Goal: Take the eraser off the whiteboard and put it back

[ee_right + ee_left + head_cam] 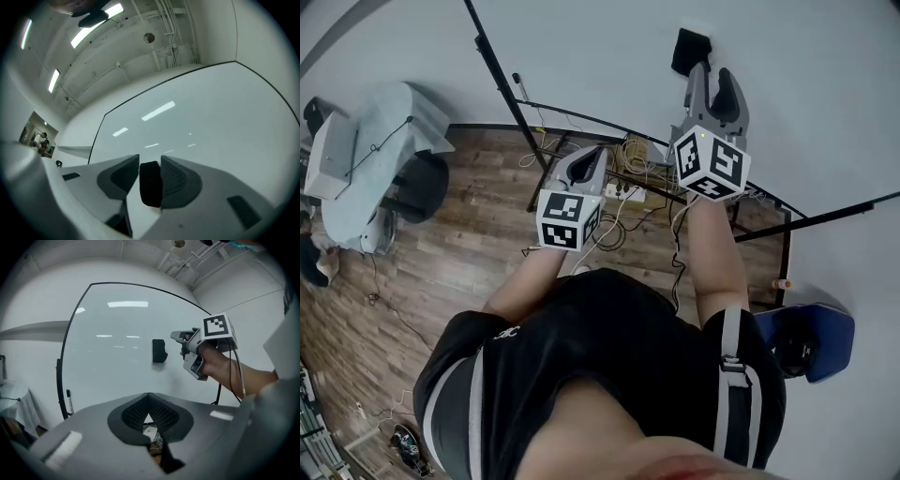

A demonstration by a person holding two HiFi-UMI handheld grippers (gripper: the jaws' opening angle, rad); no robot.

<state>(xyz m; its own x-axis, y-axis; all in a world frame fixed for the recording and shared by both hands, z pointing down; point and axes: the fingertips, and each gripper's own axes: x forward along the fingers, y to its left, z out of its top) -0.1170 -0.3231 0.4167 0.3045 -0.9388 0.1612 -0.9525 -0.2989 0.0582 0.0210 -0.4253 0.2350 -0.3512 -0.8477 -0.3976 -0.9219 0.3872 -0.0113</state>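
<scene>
A black eraser [690,49] sticks to the whiteboard [825,94]. In the left gripper view the eraser [159,351] sits mid-board, and my right gripper [174,336] hovers just to its right, a small gap apart. Seen from the right gripper view, the eraser [151,183] stands in line between the open jaws of my right gripper [150,158], with the pads not pressing on it. From above, my right gripper [715,73] points up at the eraser. My left gripper [598,155] hangs lower and further back, and its jaws [149,395] are shut on nothing.
A marker [70,400] rests at the board's lower left edge. Below the board, cables and a power strip [623,192] lie among the black stand legs. A grey covered object [375,159] stands at the left and a blue object [811,337] at the right.
</scene>
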